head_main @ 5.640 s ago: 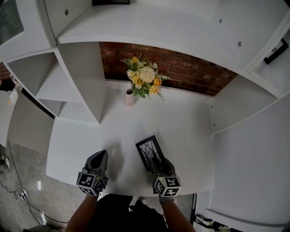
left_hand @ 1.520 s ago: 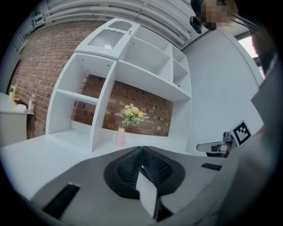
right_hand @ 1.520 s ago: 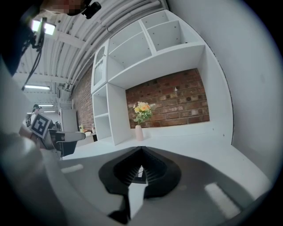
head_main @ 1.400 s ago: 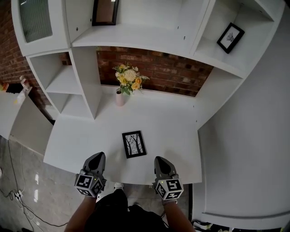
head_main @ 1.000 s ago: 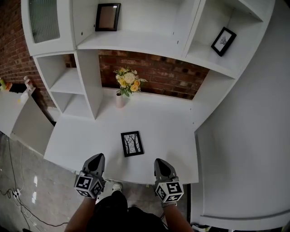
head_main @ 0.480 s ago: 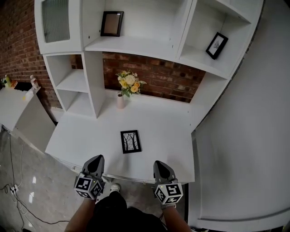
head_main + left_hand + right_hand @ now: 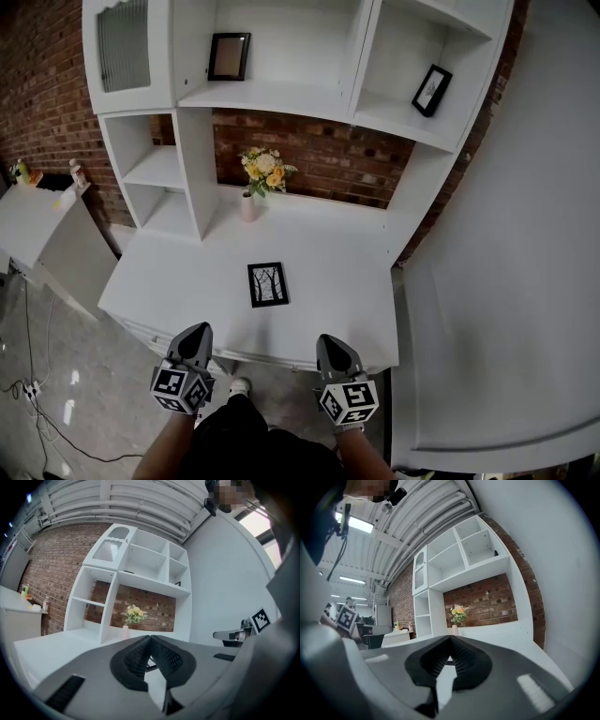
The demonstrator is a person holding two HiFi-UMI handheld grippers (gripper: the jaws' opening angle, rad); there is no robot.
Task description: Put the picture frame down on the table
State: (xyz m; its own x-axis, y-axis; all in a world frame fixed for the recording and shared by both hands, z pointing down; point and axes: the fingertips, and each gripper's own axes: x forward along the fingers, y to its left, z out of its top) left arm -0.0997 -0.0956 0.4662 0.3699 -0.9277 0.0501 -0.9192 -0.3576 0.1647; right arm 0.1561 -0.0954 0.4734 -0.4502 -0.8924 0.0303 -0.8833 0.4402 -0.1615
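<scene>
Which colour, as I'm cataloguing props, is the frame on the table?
The frame is black, around a pale tree picture; best in the head view.

The scene is lit brightly and evenly from overhead. A ceiling lamp [image 7: 360,524] is seen glowing in the right gripper view, and a window [image 7: 260,522] is blown out white in the left one. Hardly any shadow is cast on the worktop [image 7: 328,281]. Small glints are thrown back by the floor [image 7: 56,375]. Straight lines are bowed towards the edges, and both gripper views are ringed by dark corners.
</scene>
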